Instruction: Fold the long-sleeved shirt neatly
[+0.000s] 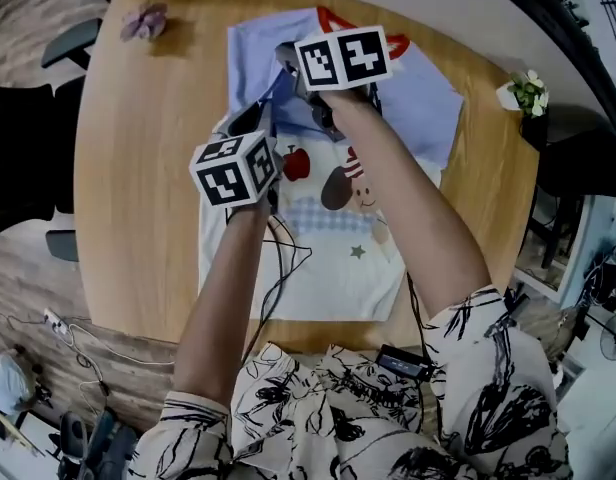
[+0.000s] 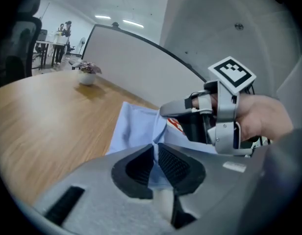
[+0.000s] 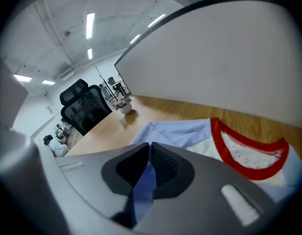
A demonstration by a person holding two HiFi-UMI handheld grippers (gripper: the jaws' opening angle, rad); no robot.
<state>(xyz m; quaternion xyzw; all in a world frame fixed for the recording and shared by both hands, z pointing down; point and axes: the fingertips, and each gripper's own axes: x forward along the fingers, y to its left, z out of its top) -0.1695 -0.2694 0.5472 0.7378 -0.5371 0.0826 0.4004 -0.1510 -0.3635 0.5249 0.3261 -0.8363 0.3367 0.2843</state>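
Left gripper (image 2: 155,153) and right gripper (image 3: 148,153) each pinch the blue sleeve (image 2: 134,126); best lay it taut, flat, toward twelve o'clock on the shirt (image 1: 333,243)

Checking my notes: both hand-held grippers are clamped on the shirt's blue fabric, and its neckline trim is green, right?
No. The neckline trim is red, as the right gripper view shows. The left hand-held gripper and right hand-held gripper are clamped on the shirt's blue fabric.

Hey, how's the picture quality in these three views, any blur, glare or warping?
Head view: fisheye bends the table, long-sleeved shirt sharp. Left gripper view: left tongs soft, close to lens. Right gripper view: ceiling lights blown out, corners dark.
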